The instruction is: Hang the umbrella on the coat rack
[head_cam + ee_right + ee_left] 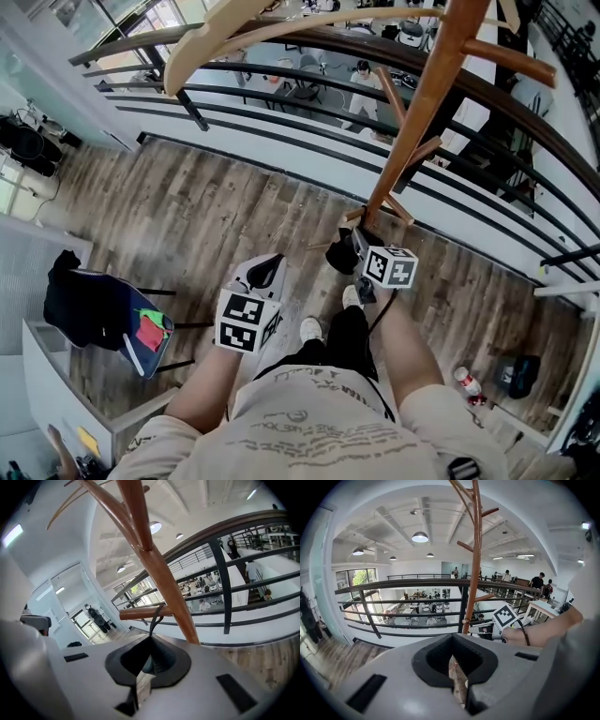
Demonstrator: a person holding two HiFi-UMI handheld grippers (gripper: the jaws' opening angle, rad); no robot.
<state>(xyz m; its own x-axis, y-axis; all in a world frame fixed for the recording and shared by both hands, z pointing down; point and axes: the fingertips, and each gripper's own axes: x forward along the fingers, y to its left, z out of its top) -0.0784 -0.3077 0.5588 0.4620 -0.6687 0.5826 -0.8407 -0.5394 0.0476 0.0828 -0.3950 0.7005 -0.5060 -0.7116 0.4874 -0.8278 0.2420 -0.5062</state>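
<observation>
I'm clamping my right gripper (150,639) on the umbrella (342,255) strap (157,617), which is crossing a rack (161,573) peg (133,614); my left gripper (453,641) is hanging closed, empty.

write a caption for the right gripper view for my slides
The right gripper, shut on the black umbrella strap, at a peg of the wooden coat rack.

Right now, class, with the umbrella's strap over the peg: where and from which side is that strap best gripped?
Grip the strap on its straight run just below the peg, coming from underneath, fingers closing across its flat width. It hangs taut and narrow there, clear of the pole; the right gripper meets it there.
</observation>
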